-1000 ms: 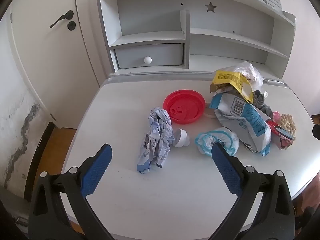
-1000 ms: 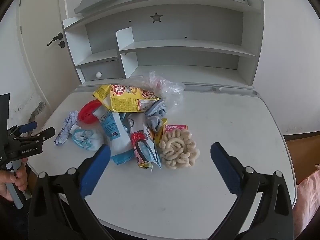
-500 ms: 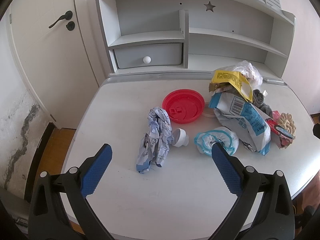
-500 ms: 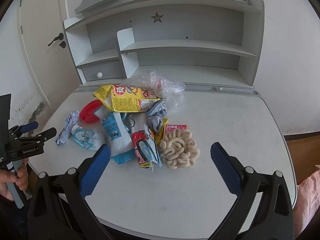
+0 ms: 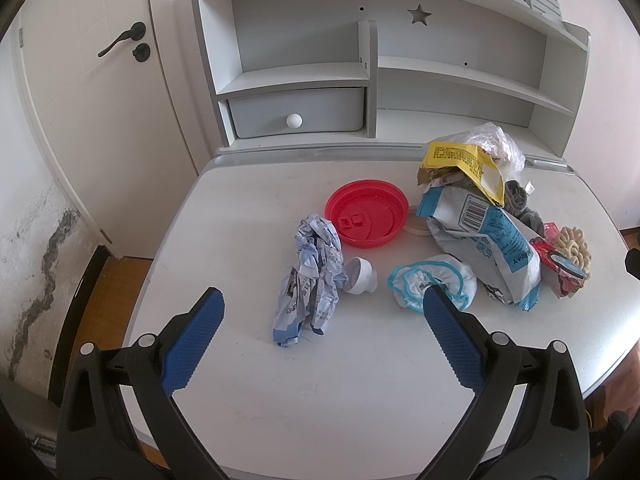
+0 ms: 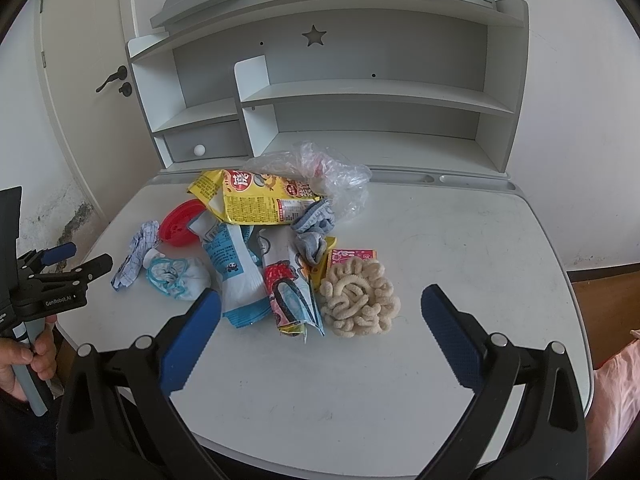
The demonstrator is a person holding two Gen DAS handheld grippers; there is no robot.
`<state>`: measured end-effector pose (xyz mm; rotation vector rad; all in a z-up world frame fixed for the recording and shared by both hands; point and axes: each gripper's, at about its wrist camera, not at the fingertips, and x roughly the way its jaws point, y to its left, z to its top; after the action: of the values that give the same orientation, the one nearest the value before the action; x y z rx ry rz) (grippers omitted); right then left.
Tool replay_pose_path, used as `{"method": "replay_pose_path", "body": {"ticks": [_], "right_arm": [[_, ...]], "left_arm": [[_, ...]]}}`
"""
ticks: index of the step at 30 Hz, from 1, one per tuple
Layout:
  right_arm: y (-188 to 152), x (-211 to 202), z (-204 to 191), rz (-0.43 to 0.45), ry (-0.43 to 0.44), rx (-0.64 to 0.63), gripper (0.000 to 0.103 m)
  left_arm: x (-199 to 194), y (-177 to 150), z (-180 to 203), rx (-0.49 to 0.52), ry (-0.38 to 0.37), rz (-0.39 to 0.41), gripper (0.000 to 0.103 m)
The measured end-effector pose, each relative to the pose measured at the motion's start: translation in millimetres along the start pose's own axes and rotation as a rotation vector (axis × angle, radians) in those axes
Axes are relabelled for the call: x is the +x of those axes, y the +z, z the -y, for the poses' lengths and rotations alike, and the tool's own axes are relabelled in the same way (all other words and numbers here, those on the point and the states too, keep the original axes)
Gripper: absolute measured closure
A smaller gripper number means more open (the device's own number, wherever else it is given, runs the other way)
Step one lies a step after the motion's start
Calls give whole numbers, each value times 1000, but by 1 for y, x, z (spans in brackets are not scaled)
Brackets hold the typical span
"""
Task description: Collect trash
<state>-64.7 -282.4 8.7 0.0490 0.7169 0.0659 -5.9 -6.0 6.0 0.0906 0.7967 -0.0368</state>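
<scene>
I am holding my left gripper (image 5: 322, 310) wide open over the near edge of the white desk (image 5: 248, 208), its blue pads gripping nothing, and my right gripper (image 6: 320, 306) is hanging just as open above the desk's near right side, also empty. Closest to my left jaws a crumpled blue-and-white wrapper (image 5: 312, 280) is lying, with a small white cap (image 5: 360, 276) touching its right side and a scrunched white piece with blue trim (image 5: 432, 284) sitting just beside that. In front of my right jaws a beige coil of puffed snack (image 6: 360, 300) is resting against a red-and-blue packet (image 6: 290, 288), and a blue-and-white bag (image 6: 234, 260) is lying next to it. Further in, a red plastic lid (image 5: 366, 216) is sitting flat, a grey cloth (image 6: 314, 228) is bunching in the pile, and a yellow snack bag (image 6: 256, 196) is leaning over the heap with a clear plastic bag (image 6: 332, 176) puffing up behind it. At the back the grey shelf unit (image 5: 304, 72) is standing with its drawer (image 5: 296, 112), and a door (image 5: 92, 80) is showing to the left.
</scene>
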Motion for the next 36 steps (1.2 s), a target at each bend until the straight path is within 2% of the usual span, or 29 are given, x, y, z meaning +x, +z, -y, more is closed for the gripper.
{"method": "replay_pose_path", "body": {"ticks": [36], "right_arm": [[-2,0,-1,-2,-3,2,6]], "left_arm": [[4,-2,0,9,-8,-7,6]]}}
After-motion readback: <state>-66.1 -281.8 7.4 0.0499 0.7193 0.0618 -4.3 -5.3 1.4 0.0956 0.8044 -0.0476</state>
